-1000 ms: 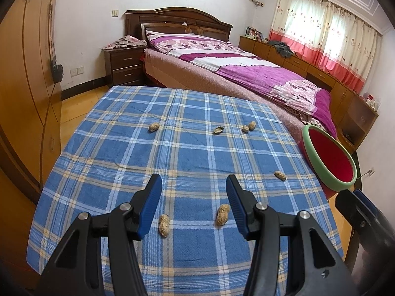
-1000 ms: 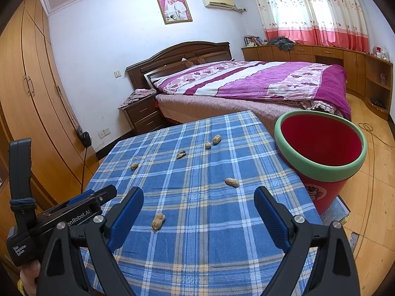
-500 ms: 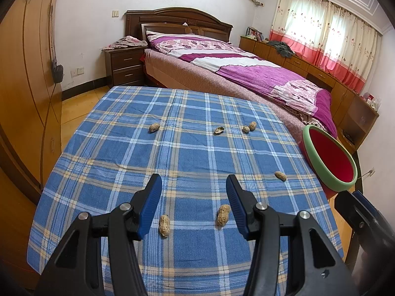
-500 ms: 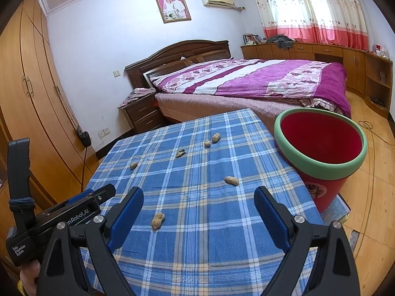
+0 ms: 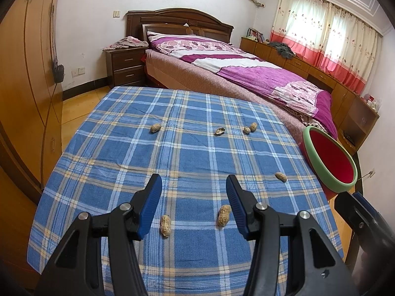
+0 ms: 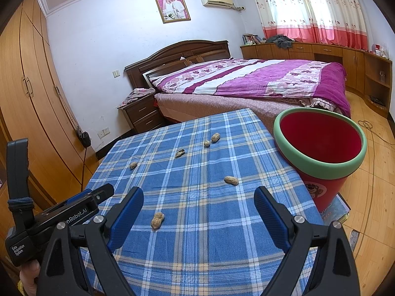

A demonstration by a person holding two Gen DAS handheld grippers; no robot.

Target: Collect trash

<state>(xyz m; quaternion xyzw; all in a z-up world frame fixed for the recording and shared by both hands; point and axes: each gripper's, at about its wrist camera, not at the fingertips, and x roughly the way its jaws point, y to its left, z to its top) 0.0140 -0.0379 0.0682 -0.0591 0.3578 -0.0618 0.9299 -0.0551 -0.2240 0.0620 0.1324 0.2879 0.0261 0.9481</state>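
Several peanut shells lie scattered on a blue plaid tablecloth (image 5: 192,153). Two peanuts (image 5: 165,225) (image 5: 224,218) rest just below and between the fingers of my left gripper (image 5: 193,187), which hangs open above the cloth with nothing in it. One peanut (image 6: 157,220) lies near the left finger of my right gripper (image 6: 198,198), open wide and empty. Another peanut (image 6: 231,180) sits near the table's right edge. A cracked shell (image 6: 180,153) and more peanuts (image 6: 215,137) lie farther back. A red bin with a green rim (image 6: 318,170) stands at the table's right.
A bed with a purple cover (image 6: 246,81) stands behind the table. A wooden wardrobe (image 5: 27,74) runs along the left. A nightstand (image 5: 126,66) is at the back. The left gripper's body (image 6: 49,217) and a hand show at the right wrist view's lower left.
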